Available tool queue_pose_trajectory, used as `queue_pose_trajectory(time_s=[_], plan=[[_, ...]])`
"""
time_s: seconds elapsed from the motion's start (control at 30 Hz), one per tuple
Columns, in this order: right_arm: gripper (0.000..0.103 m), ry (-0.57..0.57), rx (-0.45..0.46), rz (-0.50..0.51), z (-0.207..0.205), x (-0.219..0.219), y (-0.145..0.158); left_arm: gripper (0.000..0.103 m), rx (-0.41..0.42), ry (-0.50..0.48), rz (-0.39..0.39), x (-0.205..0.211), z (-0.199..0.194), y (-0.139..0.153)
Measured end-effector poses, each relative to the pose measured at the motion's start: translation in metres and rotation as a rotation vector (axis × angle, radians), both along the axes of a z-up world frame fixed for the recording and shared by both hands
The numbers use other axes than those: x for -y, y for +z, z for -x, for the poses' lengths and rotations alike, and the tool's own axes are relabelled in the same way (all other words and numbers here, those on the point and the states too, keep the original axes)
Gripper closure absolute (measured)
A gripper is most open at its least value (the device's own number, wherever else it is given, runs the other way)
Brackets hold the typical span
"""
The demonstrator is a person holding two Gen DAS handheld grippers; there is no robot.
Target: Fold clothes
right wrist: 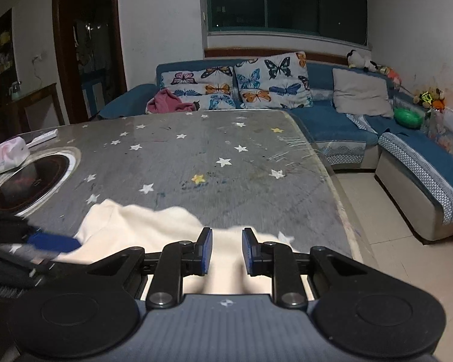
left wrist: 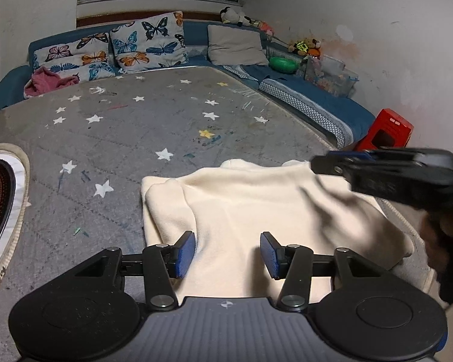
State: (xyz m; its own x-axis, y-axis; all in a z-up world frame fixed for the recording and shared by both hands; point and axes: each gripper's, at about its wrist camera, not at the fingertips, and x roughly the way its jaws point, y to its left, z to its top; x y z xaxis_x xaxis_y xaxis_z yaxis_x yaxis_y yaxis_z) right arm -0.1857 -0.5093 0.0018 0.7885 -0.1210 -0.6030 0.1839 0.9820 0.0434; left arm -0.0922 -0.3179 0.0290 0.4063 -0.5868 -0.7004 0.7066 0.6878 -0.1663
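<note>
— Where's the garment?
— The cream top (left wrist: 241, 211) lies near my edge of the bench (left wrist: 120, 138), partly folded, one side already turned in. My left tool (left wrist: 227, 253) hangs over its near hem, pads spread, nothing between them

— And the right one?
— My right tool (right wrist: 226, 250) is over the cloth's right part, also spread and gripping nothing

— How will it handle?
— I judge it soft, fleecy, light and limp; it should sag and drag if lifted by one point. I'd pinch two corners of the near hem, through both layers, and carry them over together

— Room to move?
— To the left the hob (right wrist: 30, 181) sits well apart. Ahead the bench is bare cloth with stars. On the right the bench edge (right wrist: 341, 211) is near, so I'd fold away from it, lest the top slide off toward the sofa (right wrist: 407, 163)
</note>
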Motion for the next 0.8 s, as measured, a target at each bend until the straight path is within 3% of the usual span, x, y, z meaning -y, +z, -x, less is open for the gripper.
queue_pose_trajectory(time_s=[0.23,0.5,0.8], plan=[[0.084,-0.025,-0.06,-0.018,-0.025,0.006,-0.029,0.052,-0.017,0.001,0.003,-0.007,-0.007,-0.006],[0.083,0.017,-0.03,-0.016,-0.031,-0.005,-0.016,0.052,-0.03,0.004,0.018,-0.01,-0.008,-0.005],[0.083,0.025,-0.046,-0.042,-0.048,-0.013,-0.023,0.051,-0.038,0.012,0.033,-0.017,-0.01,-0.003]])
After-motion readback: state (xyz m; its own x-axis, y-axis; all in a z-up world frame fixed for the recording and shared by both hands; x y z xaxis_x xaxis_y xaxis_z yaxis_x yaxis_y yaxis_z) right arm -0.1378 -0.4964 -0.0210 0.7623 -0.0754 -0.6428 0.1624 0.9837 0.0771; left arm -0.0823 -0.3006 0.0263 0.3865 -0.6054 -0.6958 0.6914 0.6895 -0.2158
